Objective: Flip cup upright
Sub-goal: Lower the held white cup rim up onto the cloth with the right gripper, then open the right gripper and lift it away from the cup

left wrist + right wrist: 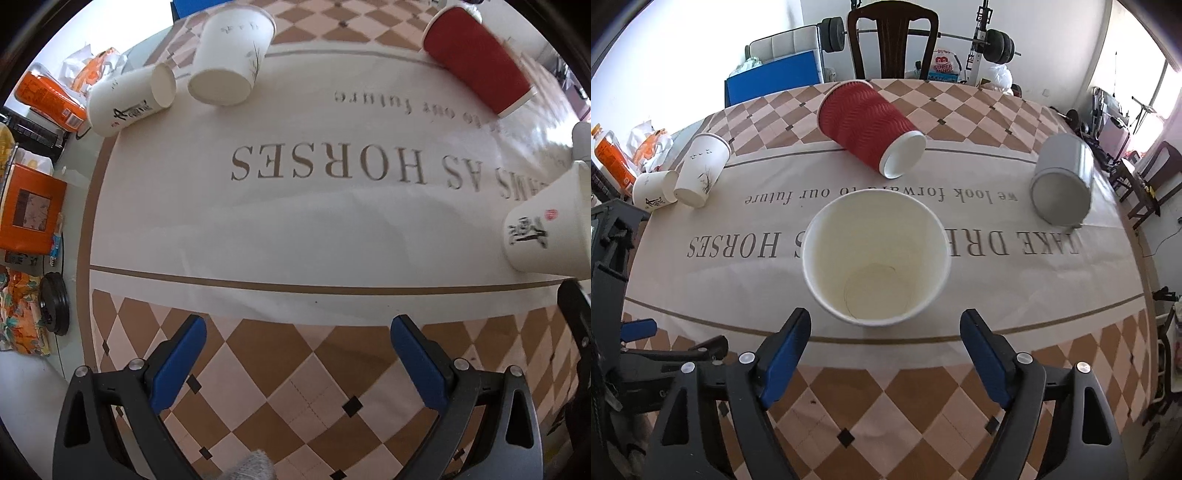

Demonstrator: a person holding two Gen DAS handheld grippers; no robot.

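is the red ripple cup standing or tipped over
Tipped over. The red cup lies on its side on the tablecloth, its white base facing the right wrist camera.

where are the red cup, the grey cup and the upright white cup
red cup (866, 129), right wrist view, on its ribbed side wall
grey cup (1065, 164), right wrist view, on its smooth side wall
upright white cup (849, 254), right wrist view, on the inner wall below the rim
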